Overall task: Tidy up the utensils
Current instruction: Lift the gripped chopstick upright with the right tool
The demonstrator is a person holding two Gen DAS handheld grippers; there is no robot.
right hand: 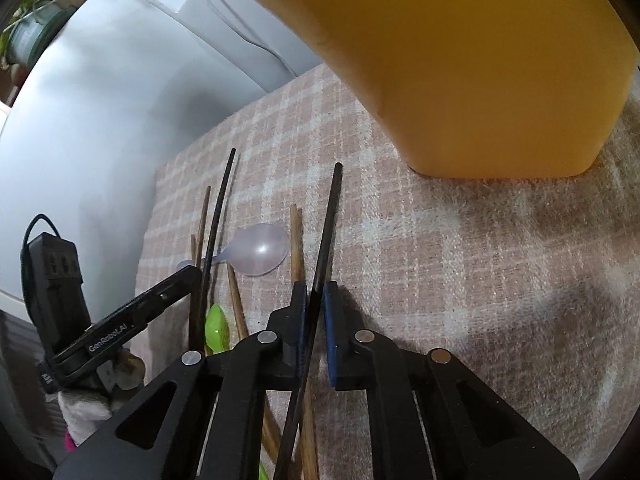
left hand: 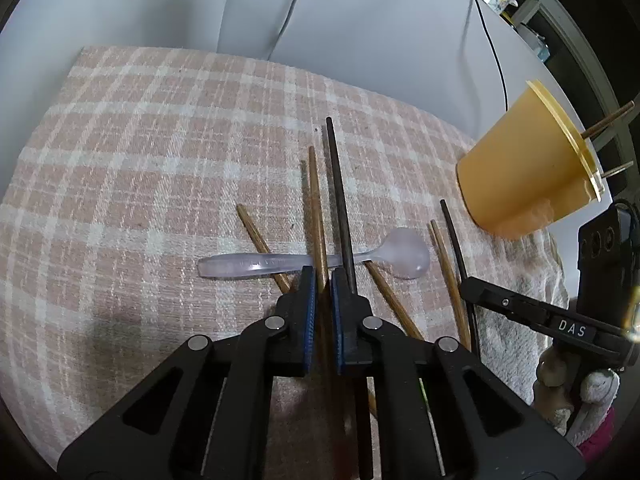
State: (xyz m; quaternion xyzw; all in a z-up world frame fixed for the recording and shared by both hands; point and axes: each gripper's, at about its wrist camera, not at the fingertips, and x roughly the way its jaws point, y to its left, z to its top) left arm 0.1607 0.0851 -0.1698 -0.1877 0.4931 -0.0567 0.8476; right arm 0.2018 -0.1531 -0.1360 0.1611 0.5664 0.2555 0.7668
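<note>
Chopsticks (left hand: 318,216) lie crossed over a spoon (left hand: 316,261) on the cloth (left hand: 140,168) — the cup (left hand: 524,168) to their right, seemingly holding two sticks (left hand: 608,120)

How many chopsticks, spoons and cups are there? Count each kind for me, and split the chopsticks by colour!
black chopsticks: 2
brown chopsticks: 6, two of them poking out of the cup
spoons: 2, one clear and one green
yellow cup: 1
Total: 11

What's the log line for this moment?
left gripper: shut on brown chopstick; right gripper: shut on dark chopstick; cup: on cloth
</note>
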